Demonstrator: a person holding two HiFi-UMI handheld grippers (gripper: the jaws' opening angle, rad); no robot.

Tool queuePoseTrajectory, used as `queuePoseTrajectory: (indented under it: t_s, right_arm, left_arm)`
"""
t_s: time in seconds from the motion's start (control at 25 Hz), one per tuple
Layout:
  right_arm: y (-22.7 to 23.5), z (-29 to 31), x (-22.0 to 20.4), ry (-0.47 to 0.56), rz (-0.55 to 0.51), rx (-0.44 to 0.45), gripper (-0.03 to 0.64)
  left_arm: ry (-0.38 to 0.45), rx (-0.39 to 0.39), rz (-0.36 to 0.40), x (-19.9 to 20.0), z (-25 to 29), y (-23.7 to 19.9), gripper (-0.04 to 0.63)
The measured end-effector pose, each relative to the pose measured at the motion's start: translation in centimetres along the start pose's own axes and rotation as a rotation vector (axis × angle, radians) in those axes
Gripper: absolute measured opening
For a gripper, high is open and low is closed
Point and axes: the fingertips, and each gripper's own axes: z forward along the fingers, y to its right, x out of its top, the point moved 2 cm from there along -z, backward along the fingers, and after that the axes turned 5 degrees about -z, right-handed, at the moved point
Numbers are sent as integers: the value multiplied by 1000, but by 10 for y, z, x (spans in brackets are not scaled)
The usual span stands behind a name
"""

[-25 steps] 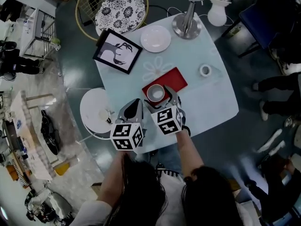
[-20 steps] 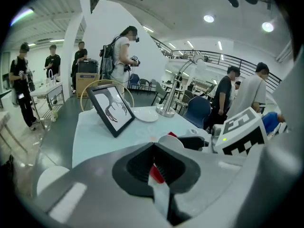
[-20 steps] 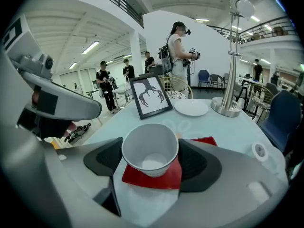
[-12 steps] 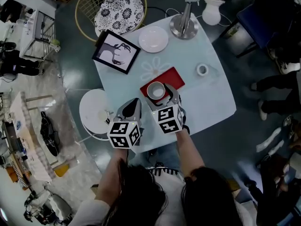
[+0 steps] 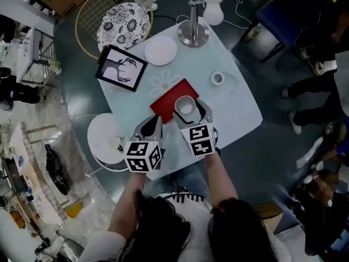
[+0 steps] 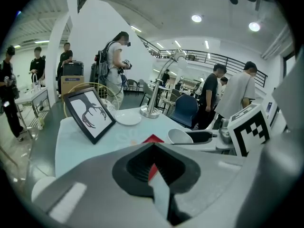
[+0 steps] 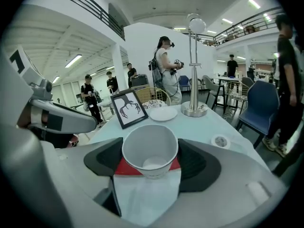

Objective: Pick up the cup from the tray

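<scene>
In the head view a white paper cup (image 5: pixel 185 106) is at the near right edge of the red tray (image 5: pixel 168 98) on the pale table (image 5: pixel 229 105). My right gripper (image 5: pixel 188 110) is shut on it, one jaw on each side. In the right gripper view the empty cup (image 7: pixel 150 151) stands upright between the dark pads (image 7: pixel 102 159), with red tray showing just beneath. I cannot tell whether the cup's base touches the tray. My left gripper (image 5: pixel 154 121) hangs shut and empty to the left of the tray; its own view shows the cup (image 6: pixel 179 136) to the right.
A framed antler picture (image 5: pixel 121 68), a white plate (image 5: pixel 160 51), a lamp base (image 5: pixel 193 34) and a tape roll (image 5: pixel 217 78) are on the far half of the table. A round white stool (image 5: pixel 103 138) stands at the left. Several people stand around.
The right gripper and the cup have shifted from the tray's near left part to its near right edge. The left gripper has kept its place beside it.
</scene>
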Motion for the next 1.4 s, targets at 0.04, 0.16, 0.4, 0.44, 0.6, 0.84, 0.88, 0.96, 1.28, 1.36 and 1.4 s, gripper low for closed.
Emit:
queuePoseTrajectory:
  t_s: [0.04,0.16,0.4,0.44,0.6,0.84,0.88,0.96,1.28,1.36,1.4]
  right_arm:
    - [6,-4,-2,0,7,-14,383]
    - [19,-18,-8,-2,17,-49,382]
    - [46,-46,-19,0,39,-126,382]
    - [51,-51,-22,-1,46,-139,382]
    - [64,-62,-37,-24,50,-177,382]
    - [75,-73,-56,-50,78,-216,382]
    - [77,-74,-58,-51,85,-219,382]
    - [82,-72,-62,-49,105,-217,382]
    - [93,-71,-86,-53,157,-258,382]
    - [91,-69,-91,-57,159,-257,382]
    - [88,-67,-92,-57,156,-250,382]
  left_arm:
    - [1,-9,1,0,1,4,0]
    - [-2,-31,4,0,4,14,0]
    - [-4,-86,-13,-2,11,40,0]
    - [-13,-93,-9,-4,13,44,0]
    - [-24,-116,27,-9,23,62,0]
    - [-39,-189,77,-13,35,99,0]
    - [-38,-193,71,-13,36,102,0]
    - [-36,-198,68,-13,41,105,0]
    - [-47,-208,69,-13,46,112,0]
    - [-49,-203,72,-13,48,110,0]
    - [-49,-202,73,-13,49,109,0]
